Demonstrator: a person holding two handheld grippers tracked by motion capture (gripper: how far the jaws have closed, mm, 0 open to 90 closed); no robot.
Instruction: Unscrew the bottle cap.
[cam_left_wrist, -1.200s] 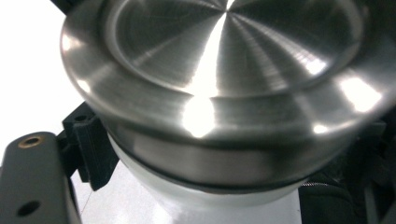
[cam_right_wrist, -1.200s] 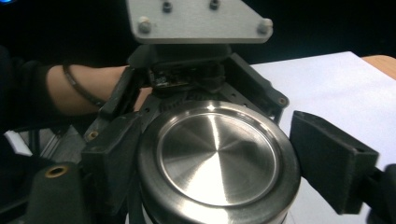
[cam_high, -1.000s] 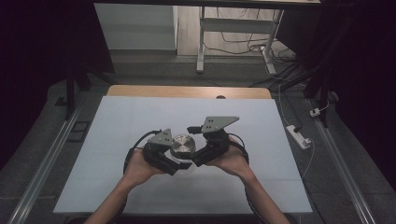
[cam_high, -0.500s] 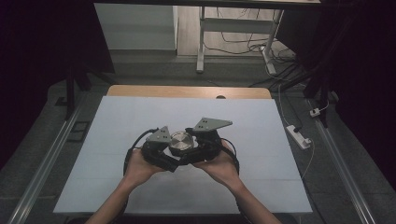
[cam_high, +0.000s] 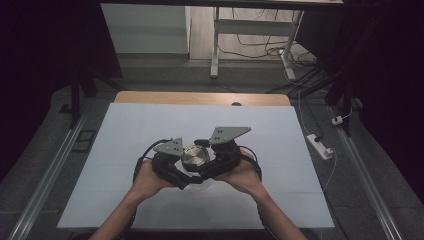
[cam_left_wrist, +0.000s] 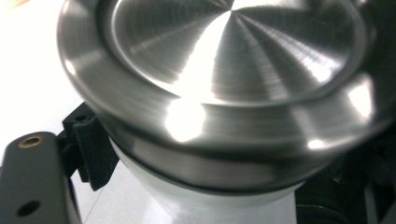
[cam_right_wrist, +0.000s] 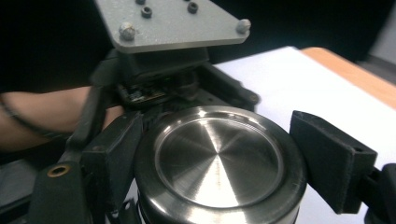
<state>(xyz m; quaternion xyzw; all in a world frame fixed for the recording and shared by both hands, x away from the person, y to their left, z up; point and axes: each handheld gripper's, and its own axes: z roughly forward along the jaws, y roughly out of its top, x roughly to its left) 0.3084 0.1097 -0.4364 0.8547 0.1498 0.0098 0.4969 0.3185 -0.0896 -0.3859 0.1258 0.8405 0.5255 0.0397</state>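
A steel-lidded jar (cam_high: 194, 157) with a white body sits near the middle of the white surface (cam_high: 125, 130), toward the near side, held between the person's two hands. The left claw (cam_high: 186, 176) comes in from the near left; in the left gripper view one ribbed jaw rests against the jar's white wall just under the lid (cam_left_wrist: 224, 60), so it looks clenched on the body, though the other jaw is hidden there. The right claw (cam_right_wrist: 219, 154) reaches in from the right, and the right gripper view shows its two black jaws standing either side of the lid (cam_right_wrist: 219, 161): the left pad touches or nearly touches the rim, while a clear gap remains at the right pad. It is spread, not yet gripping.

The work in hand looks like steadying the body and taking hold of the lid, probably to twist it off.

The risks follow from that. The lid is smooth, rounded metal, so jaws closing off-centre or too high on the rim could skate off it. If the left claw's hold on the slick white wall is light, the whole jar may spin with the lid instead of opening. The two claws are crowded together, and a turn of either hand could knock them or tip the jar on the surface.
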